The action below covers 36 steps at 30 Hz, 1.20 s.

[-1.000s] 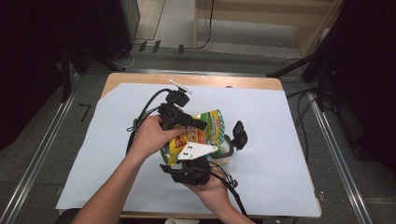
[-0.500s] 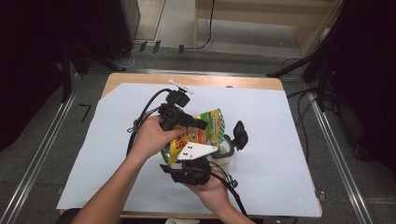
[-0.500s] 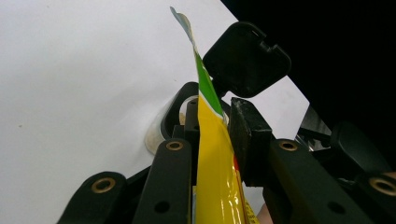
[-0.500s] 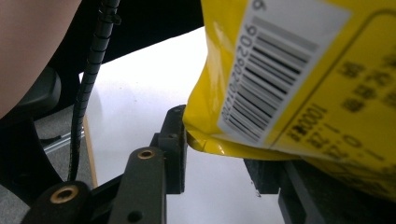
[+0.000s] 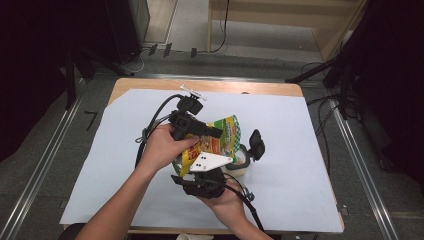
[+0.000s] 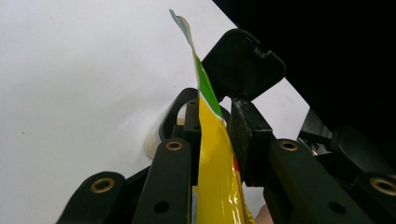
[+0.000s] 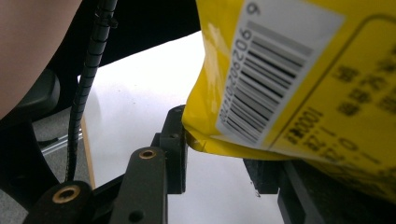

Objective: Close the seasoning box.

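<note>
The yellow-and-green snack pouch (image 5: pixel 220 140) hangs in the air between my two tongs, above the middle of the bench (image 5: pixel 310 150), a little toward its near edge. I judge it light, thin and floppy, a slick film that will buckle or slide unless I take it by the flat sealed margins. My left gripper (image 6: pixel 212 126) is clamped on one edge of the pouch, the film pinched flat between the pads. My right gripper (image 7: pixel 219 158) meets the bottom corner by the barcode; the yellow film sits between its jaws, but I cannot tell whether the pads press on it. Just beyond the pouch, a small clear jar (image 5: pixel 240 162) with a hinged black flip lid (image 5: pixel 256 144) stands open on the white sheet that covers the bench.
</note>
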Available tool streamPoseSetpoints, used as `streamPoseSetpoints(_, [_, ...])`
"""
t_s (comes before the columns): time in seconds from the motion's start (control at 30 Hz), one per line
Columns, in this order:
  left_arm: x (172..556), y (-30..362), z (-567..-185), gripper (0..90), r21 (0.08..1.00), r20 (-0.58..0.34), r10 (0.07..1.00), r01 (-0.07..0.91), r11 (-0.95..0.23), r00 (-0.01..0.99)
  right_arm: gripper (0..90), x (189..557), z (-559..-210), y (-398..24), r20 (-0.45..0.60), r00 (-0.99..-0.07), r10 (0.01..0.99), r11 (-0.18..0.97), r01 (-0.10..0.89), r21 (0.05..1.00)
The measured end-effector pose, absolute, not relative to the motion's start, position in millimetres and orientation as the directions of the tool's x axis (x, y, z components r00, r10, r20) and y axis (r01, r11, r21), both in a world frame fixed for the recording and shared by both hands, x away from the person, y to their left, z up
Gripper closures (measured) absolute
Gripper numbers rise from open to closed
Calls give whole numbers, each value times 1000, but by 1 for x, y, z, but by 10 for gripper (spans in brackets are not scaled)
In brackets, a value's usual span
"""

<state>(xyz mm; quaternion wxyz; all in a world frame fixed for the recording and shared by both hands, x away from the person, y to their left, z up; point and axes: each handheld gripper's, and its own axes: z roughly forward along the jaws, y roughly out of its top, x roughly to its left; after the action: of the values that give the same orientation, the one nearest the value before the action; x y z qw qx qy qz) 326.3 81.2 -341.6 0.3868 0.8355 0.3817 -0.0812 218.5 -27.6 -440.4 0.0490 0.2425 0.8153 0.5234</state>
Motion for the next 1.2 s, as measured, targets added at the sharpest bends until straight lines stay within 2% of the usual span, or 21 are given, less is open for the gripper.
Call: streamPoseSetpoints(1.2, [324, 87, -342, 773, 592, -421, 587, 700, -400, 692, 653, 220, -441, -25, 144, -889, 434, 359, 317, 878])
